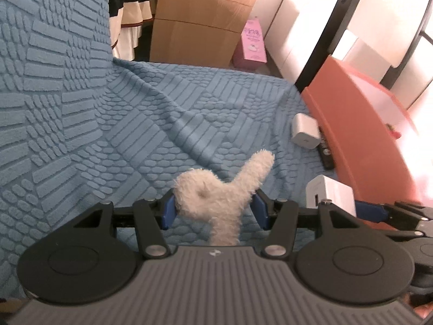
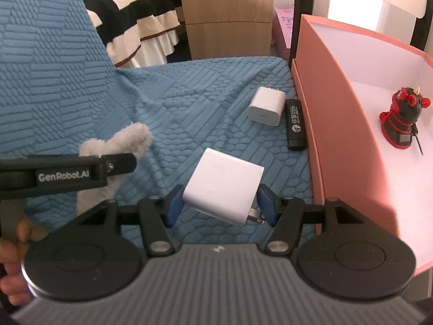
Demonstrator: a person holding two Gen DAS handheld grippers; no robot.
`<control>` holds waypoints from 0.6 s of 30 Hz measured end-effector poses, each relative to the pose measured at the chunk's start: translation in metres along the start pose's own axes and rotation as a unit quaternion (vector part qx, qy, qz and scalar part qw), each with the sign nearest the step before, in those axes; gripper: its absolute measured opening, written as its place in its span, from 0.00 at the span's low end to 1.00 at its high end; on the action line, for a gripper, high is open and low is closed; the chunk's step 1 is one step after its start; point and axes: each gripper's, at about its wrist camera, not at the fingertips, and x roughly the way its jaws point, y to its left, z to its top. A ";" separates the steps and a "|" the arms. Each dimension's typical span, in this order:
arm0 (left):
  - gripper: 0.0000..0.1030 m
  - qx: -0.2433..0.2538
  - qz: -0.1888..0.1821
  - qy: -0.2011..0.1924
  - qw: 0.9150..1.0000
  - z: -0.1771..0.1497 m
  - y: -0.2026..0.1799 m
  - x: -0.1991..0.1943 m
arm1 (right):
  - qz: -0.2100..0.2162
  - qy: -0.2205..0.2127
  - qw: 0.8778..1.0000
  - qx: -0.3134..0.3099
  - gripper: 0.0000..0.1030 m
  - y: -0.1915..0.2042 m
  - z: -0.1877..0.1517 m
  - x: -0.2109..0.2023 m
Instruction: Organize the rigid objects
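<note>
Surface: blue quilted cover, embossed in patches of bars and pebble shapes, draped over a seat and its backrest, with a fold running diagonally across it.
Left gripper: blue pads pressed into a grey-white plush toy, fuzzy, with a ring-like loop and a long limb sticking up to the right; closed on it.
Right gripper: blue pads clamped on the sides of a white square charger, smooth, matte, rounded corners, metal prongs toward the right pad; held tilted above the cover.
Second charger: smaller white cube with prongs, lying on the cover, just beside a black lighter-shaped stick with white print.
Stick position: lies along the outer wall of the pink box, close to it; touching or not, cannot tell.
Box: rigid card, salmon outside, pale inside, straight high wall; a red-and-black figurine stands inside, near the far corner.
Open room: bare cover left of the small charger and between it and the held charger.
Edges: cover ends at the far seat edge; beyond are a wooden cabinet and a striped bedspread.
</note>
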 end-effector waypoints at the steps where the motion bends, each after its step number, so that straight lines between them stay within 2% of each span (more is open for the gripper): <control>1: 0.60 0.001 -0.004 -0.001 1.000 0.001 -0.002 -0.004 | -0.001 -0.002 1.000 -0.001 0.60 0.001 0.002 -0.003; 7: 0.60 -0.008 0.003 0.000 1.000 0.019 -0.019 -0.021 | 0.001 -0.031 0.999 0.011 0.60 -0.002 0.019 -0.032; 15: 0.60 -0.011 -0.028 -0.012 0.999 0.053 -0.047 -0.052 | -0.001 -0.063 0.998 0.021 0.60 -0.023 0.046 -0.074; 18: 0.60 -0.002 -0.030 -0.020 0.999 0.068 -0.060 -0.063 | -0.008 -0.076 0.997 0.019 0.60 -0.033 0.057 -0.090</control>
